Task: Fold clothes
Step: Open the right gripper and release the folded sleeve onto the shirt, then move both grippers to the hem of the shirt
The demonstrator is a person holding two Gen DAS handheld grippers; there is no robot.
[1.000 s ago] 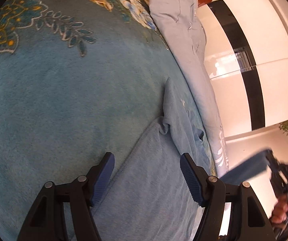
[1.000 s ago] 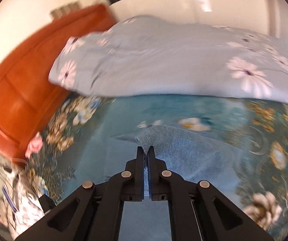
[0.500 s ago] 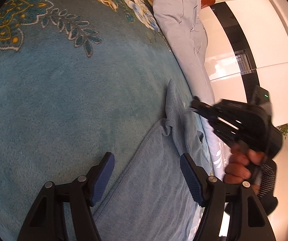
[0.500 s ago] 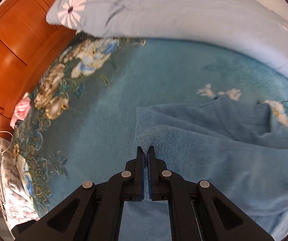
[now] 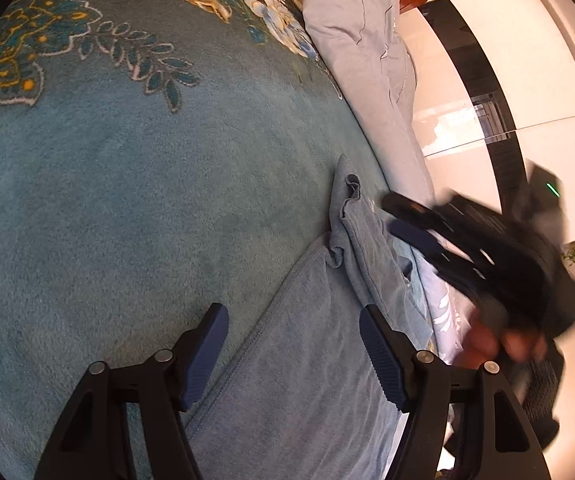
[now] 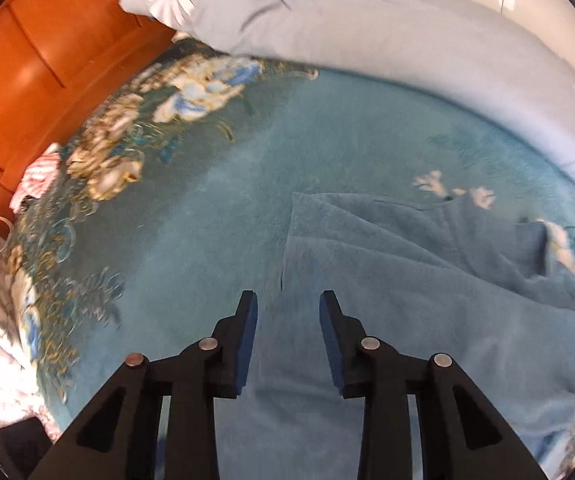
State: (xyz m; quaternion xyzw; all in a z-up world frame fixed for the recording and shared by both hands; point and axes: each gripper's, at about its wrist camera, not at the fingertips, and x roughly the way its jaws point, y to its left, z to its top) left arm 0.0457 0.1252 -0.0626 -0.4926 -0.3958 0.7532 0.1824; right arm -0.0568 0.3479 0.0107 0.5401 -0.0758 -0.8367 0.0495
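Observation:
A light blue terry garment [image 5: 311, 360] lies folded over on the teal floral blanket [image 5: 147, 200]; it also shows in the right wrist view [image 6: 427, 292]. My left gripper [image 5: 293, 348] is open and empty, low over the garment's left edge. My right gripper [image 6: 287, 312] is open and empty, just above the garment's near left corner. In the left wrist view the right gripper [image 5: 403, 220] is blurred, hovering over the garment's far end.
A grey-blue duvet with daisy prints [image 6: 367, 28] lies along the blanket's far side. An orange wooden headboard [image 6: 35, 64] stands at the left. A white wardrobe with a black stripe [image 5: 519, 92] is beyond the bed.
My right gripper has opened and let go of the garment's corner, which now lies on the folded layer. The left gripper has stayed in place, open.

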